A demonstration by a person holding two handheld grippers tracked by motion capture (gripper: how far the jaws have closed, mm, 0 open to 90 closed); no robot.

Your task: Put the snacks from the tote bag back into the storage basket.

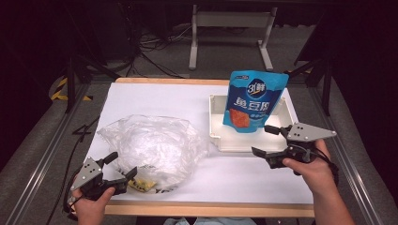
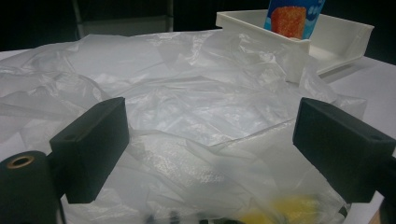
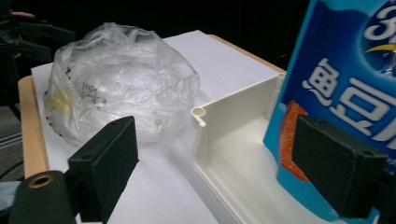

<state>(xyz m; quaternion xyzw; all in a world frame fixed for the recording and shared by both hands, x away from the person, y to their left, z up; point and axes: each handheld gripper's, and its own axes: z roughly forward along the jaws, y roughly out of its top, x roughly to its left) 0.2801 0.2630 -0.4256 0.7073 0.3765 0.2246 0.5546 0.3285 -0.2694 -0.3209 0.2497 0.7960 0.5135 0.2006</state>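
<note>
A crumpled clear plastic bag (image 1: 150,143) lies on the left half of the white sheet, with something yellow (image 1: 143,185) inside its near edge. My left gripper (image 1: 123,165) stands open at the bag's near left side. In the left gripper view the bag (image 2: 187,93) spreads between and beyond the wide jaws, untouched by the pads. A blue snack pouch (image 1: 253,101) stands upright in the white tray (image 1: 216,122). My right gripper (image 1: 262,139) is open at the tray's near right rim. In the right gripper view the pouch (image 3: 345,79) stands just past the right jaw, over the tray (image 3: 233,107).
White paper (image 1: 155,98) covers the table; a wooden edge (image 1: 211,209) runs along the front. Metal rails (image 1: 47,150) flank both sides. A grey stand (image 1: 230,21) and cables (image 1: 155,51) sit on the floor behind the table.
</note>
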